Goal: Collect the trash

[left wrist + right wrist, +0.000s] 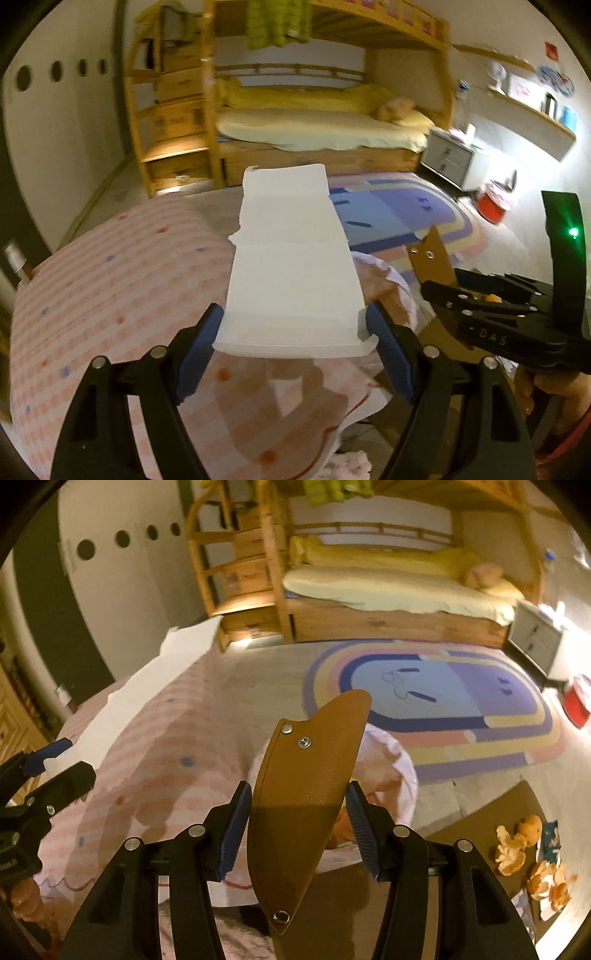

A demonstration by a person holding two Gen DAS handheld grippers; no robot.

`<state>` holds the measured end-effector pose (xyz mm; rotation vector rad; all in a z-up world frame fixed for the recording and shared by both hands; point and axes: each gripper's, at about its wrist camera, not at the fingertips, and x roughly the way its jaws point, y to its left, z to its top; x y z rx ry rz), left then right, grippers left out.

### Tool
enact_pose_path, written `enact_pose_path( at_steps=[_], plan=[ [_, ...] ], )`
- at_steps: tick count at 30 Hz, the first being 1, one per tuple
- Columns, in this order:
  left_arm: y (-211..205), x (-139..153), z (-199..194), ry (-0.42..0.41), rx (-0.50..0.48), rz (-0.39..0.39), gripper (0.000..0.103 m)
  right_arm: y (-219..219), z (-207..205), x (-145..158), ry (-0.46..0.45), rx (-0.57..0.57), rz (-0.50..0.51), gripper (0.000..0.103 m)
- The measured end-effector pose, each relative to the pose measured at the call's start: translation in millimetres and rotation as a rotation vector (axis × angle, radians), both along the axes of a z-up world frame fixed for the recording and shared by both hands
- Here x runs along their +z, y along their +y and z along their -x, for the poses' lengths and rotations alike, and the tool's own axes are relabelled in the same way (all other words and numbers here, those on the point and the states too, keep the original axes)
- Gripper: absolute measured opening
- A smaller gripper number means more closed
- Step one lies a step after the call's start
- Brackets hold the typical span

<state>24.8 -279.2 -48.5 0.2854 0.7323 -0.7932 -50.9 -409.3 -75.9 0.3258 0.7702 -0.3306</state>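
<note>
My left gripper (295,332) is shut on a folded white paper sheet (291,258), held upright above a pink checked trash bag (110,295). My right gripper (295,816) is shut on a brown leather sheath (306,794) with rivets, held over the bag's open mouth (388,768). The right gripper also shows in the left wrist view (491,314), to the right of the paper. The left gripper and its paper (147,686) show at the left of the right wrist view. Orange peels (532,860) lie on a brown surface at the lower right.
A wooden bunk bed (314,122) with a yellow mattress stands at the back. A pastel rug (443,701) covers the floor. A grey nightstand (448,157) and a red bin (493,206) stand at the right. Wall shelves (535,107) hold small items.
</note>
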Motion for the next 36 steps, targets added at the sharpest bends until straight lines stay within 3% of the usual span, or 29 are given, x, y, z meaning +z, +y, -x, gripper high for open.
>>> enact_pose_path(
  at_steps=[9, 16, 17, 18, 19, 24, 31, 36],
  plan=[
    [-65.9, -21.2, -13.7, 0.035, -0.069, -0.028, 0.077, -41.9, -15.3, -28.9, 0.016, -0.047, -0.047, 0.053],
    [-91.0, -27.9, -31.5, 0.047, -0.076, -0.025, 0.078, -69.4, -40.0, -51.8, 0.024, -0.050, -0.086, 0.057],
    [-92.6, -29.4, -33.7, 0.049, -0.081, -0.022, 0.079, -72.0, -41.9, -54.3, 0.023, -0.050, -0.095, 0.065],
    [-95.6, -30.6, -37.2, 0.050, -0.080, -0.022, 0.088, -76.4, -44.0, -57.7, 0.018, -0.057, -0.105, 0.071],
    [-96.0, -31.9, -39.7, 0.053, -0.074, -0.014, 0.093, -78.3, -44.3, -58.8, 0.019, -0.064, -0.108, 0.072],
    [-81.9, -30.9, -48.7, 0.088, -0.033, 0.016, 0.093, -87.1, -30.7, -61.2, 0.039, -0.127, -0.134, 0.072],
    [-43.3, -15.3, -36.9, 0.050, 0.054, -0.018, 0.093, -67.1, 3.0, -35.7, 0.046, -0.127, -0.143, 0.072],
    [-0.9, 6.8, -18.2, 0.022, 0.109, -0.025, 0.093, -30.5, 16.9, -3.3, 0.026, -0.083, -0.106, 0.090]
  ],
)
